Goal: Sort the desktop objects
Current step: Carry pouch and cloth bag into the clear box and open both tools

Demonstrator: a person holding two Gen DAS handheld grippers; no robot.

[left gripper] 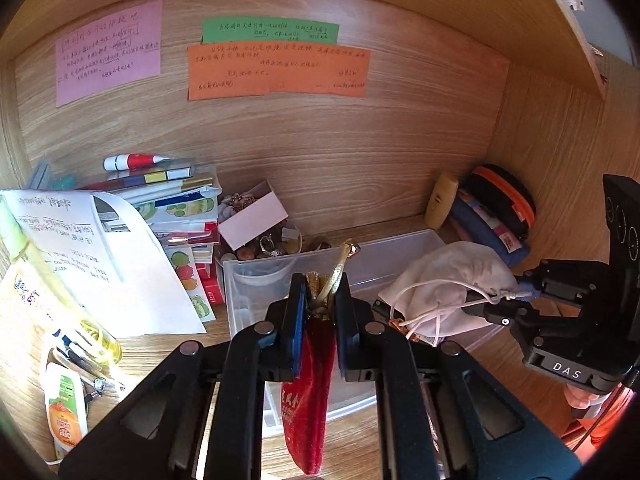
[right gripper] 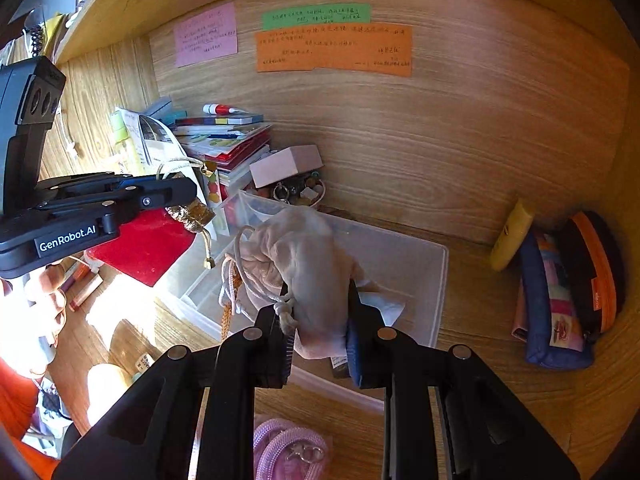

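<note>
The left tool [left gripper: 320, 304] is clamped on the neck of a red pouch [left gripper: 310, 376], just below its gold trim. The pouch hangs down between the two pads toward the tabletop [left gripper: 152, 352], and its gold cord rises above the fingertips. From the right wrist view the same red pouch [right gripper: 144, 246] hangs under the left tool [right gripper: 188, 196], off the tabletop, at the left edge of a clear bin [right gripper: 416, 280].

The right tool [right gripper: 320, 320] is closed on a white pouch [right gripper: 304, 256]. The cloth bunches up in front of the pads and its drawstring loops fall to the left. This pouch is held over the clear bin [left gripper: 280, 272], and in the left wrist view the white pouch [left gripper: 448, 284] sits at the tip of the right tool [left gripper: 504, 300], above the bin's right half.

The two pouches are near each other but apart.

Behind the bin stands a small tub of trinkets [left gripper: 272, 244] with a white box [left gripper: 252, 216] tilted on it. A stack of books [left gripper: 168, 200] lies to the left, with a sheet of paper [left gripper: 100, 256] leaning over it. At the right wall are a blue case [right gripper: 556, 312] and a yellow tube [right gripper: 512, 236].
</note>
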